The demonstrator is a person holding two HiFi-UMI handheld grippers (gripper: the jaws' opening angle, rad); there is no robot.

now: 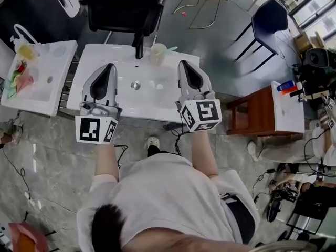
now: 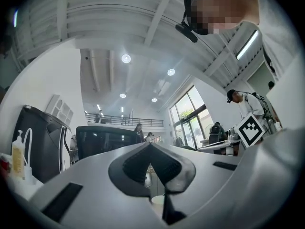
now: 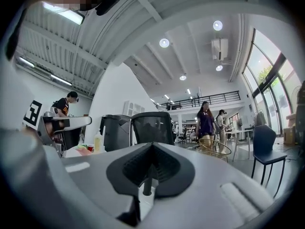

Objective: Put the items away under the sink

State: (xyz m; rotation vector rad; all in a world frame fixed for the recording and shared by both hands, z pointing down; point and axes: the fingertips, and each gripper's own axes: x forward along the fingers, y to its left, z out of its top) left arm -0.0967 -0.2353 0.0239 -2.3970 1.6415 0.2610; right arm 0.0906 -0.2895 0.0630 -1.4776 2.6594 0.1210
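In the head view both grippers hover side by side over a white sink [image 1: 118, 101]. My left gripper [image 1: 111, 65] is shut with nothing between its pads, and in its own view the jaw tips meet [image 2: 150, 144]. My right gripper [image 1: 184, 63] is shut and empty too, its tips touching [image 3: 152, 144]. A pale cup [image 1: 157, 53] holding something green stands at the sink's back edge, between the two grippers' tips. The black faucet [image 1: 139, 49] rises left of the cup. On a white basin [image 1: 55, 91] at the left lie a clear bottle [image 1: 26, 49] and colourful items [image 1: 19, 76].
A black office chair [image 1: 123, 7] stands behind the sink. A blue chair [image 1: 268, 19] is at the back right. To the right is a wooden side table with a white top [image 1: 286, 114] carrying a red and blue item [image 1: 287, 86]. Cables lie on the floor.
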